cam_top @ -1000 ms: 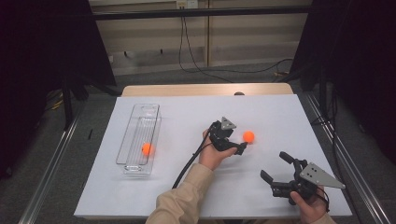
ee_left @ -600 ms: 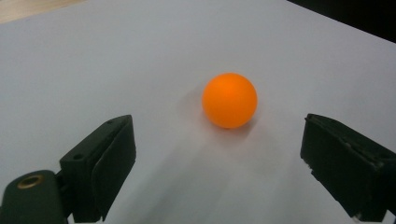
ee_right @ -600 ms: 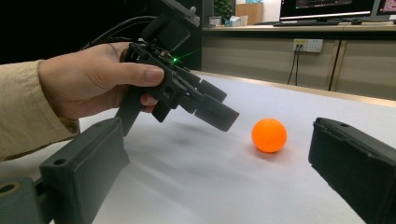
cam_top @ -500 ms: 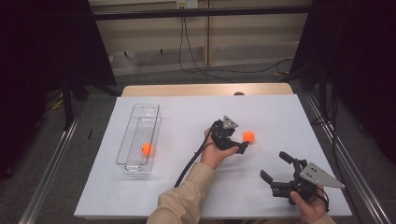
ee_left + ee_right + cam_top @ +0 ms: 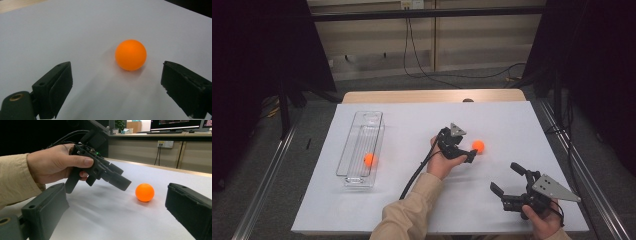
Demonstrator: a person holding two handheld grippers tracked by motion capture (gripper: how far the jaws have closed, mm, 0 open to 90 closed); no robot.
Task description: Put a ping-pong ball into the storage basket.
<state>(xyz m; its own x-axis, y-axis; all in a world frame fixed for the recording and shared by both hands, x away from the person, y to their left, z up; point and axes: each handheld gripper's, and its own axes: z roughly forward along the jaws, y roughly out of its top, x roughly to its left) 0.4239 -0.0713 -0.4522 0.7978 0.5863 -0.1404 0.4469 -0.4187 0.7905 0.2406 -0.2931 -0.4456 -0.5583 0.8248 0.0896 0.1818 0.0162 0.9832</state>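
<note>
**Left gripper lined up on the loose orange ball**

In the left gripper view the two black jaws of my left gripper (image 5: 117, 87) stand wide apart and hold nothing. The orange ball (image 5: 130, 54) sits on the white table (image 5: 62, 32) just ahead of them, nearer to the right jaw than to the left one, and it touches neither. In the high view the same ball (image 5: 478, 146) lies just beside the tip of the left gripper (image 5: 468, 155), near the middle of the table.

My right gripper (image 5: 508, 184) rests low at the near right, jaws also spread and empty, well apart from the ball.

At the left side stands a clear plastic tray (image 5: 357, 180) with a second orange ball (image 5: 369, 159) already inside.

I judge this is the approach step of a pick. The next move needs a short advance and a small shift so the ball comes to the centre between the jaws, then a slow closing, because such a ball rolls away easily if one jaw touches first.
</note>
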